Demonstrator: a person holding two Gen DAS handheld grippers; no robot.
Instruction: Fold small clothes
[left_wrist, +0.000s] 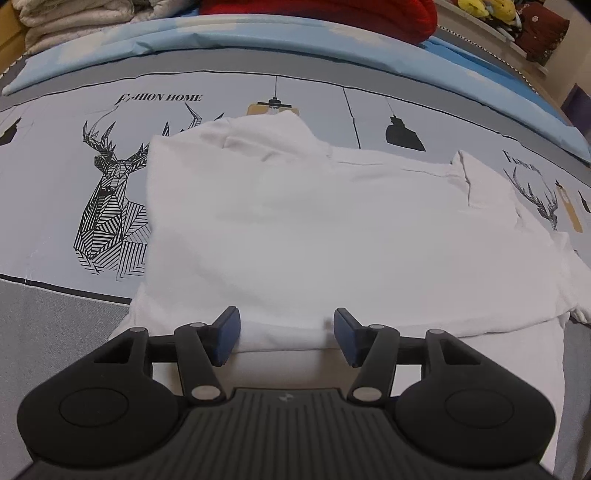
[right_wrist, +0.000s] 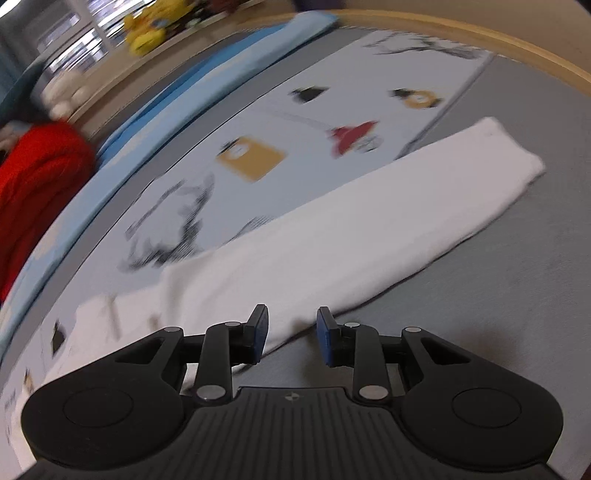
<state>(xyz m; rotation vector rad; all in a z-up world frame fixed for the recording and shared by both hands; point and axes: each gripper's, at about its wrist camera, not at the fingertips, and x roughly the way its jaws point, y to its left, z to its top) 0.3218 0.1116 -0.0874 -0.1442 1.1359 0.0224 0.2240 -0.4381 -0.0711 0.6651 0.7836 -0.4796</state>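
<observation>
A white garment (left_wrist: 314, 229) lies flat on the printed bed sheet (left_wrist: 55, 184), partly folded, with a folded layer lying on top of its lower layer. My left gripper (left_wrist: 286, 332) is open and empty, its blue pads (left_wrist: 227, 334) on either side of the near folded edge, just above the cloth. In the right wrist view the same white garment (right_wrist: 351, 236) appears as a long folded strip. My right gripper (right_wrist: 291, 330) is open and empty over the strip's near edge. That view is motion-blurred.
A red knit item (left_wrist: 332, 14) (right_wrist: 33, 192) and light blue bedding (left_wrist: 258, 48) lie at the back of the bed. Folded pale blankets (left_wrist: 74, 22) are piled at the far left. A wooden bed edge (right_wrist: 480, 40) and yellow plush toys (right_wrist: 151, 26) lie beyond.
</observation>
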